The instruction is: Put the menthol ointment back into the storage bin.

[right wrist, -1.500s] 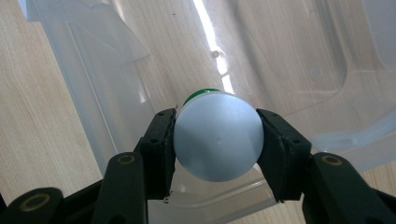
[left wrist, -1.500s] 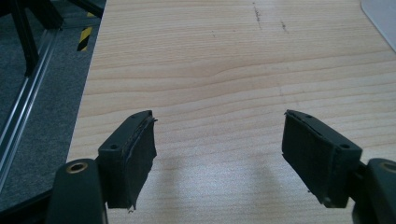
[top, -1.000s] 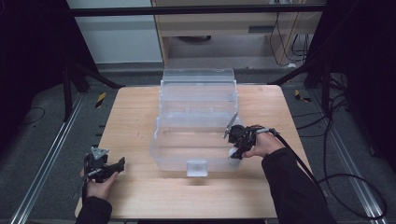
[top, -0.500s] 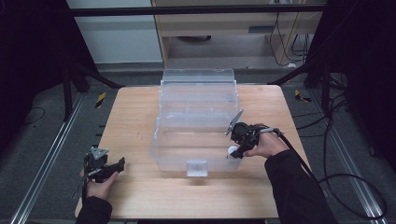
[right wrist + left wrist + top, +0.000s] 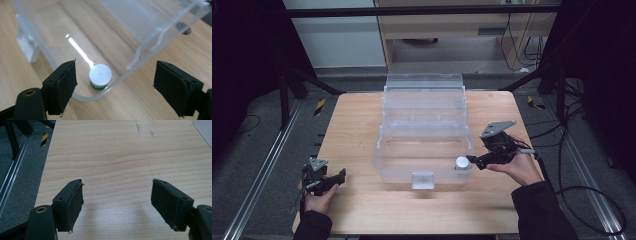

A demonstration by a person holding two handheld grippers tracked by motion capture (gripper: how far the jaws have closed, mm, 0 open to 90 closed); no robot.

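A clear plastic box (image 5: pixel 424 150) stands open at the middle of the wooden table, its lid (image 5: pixel 424 95) tipped back. Inside its near right corner stands a small white-capped bottle with a green band (image 5: pixel 100 76), (image 5: pixel 461 163). My right gripper (image 5: pixel 472 161) hovers at that corner, open, with nothing between its jaws (image 5: pixel 115 82); the bottle sits below and between them. My left gripper (image 5: pixel 338 177) rests open over bare wood (image 5: pixel 117 205) at the table's near left, held in a hand.
The box has a white latch (image 5: pixel 422 179) on its front wall. The table's left edge (image 5: pixel 46 167) drops to a metal rail and dark floor. Cables trail on the floor at the right (image 5: pixel 592 195). A cabinet (image 5: pixel 462 25) stands behind the table.
My right gripper has let go of the bottle, which now stands in the box's corner, and has drawn back to the right with its jaws apart. The left gripper has not moved.
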